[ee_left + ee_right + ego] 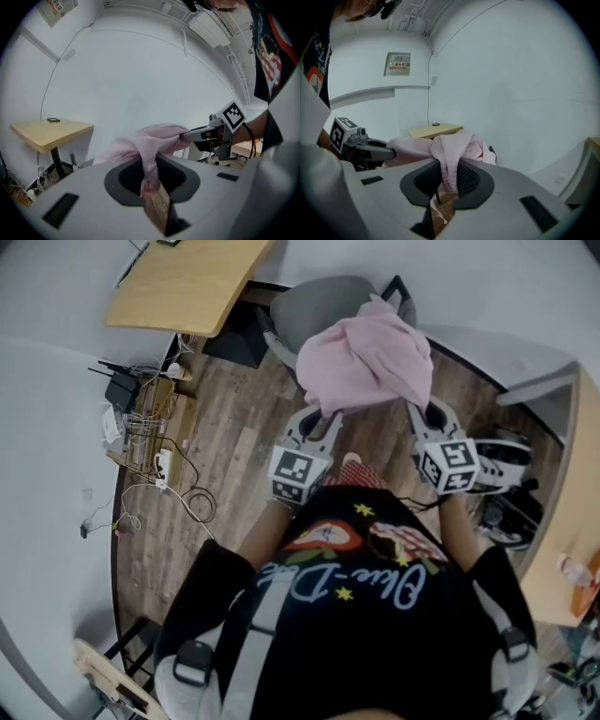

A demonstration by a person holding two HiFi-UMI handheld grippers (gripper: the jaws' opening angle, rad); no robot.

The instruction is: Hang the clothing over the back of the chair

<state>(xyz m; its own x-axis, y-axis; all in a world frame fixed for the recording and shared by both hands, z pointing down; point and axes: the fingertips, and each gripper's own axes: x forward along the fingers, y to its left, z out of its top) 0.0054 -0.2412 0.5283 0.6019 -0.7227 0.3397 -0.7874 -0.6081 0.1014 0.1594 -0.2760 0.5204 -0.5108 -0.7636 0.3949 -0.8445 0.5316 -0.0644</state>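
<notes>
Pink top clamped in L gripper & R gripper.

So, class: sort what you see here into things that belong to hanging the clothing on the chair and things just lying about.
Job: pink garment, grey chair, left gripper and right gripper, both shut on the garment.
Lying about: wooden table, router, cables, shoes.
</notes>
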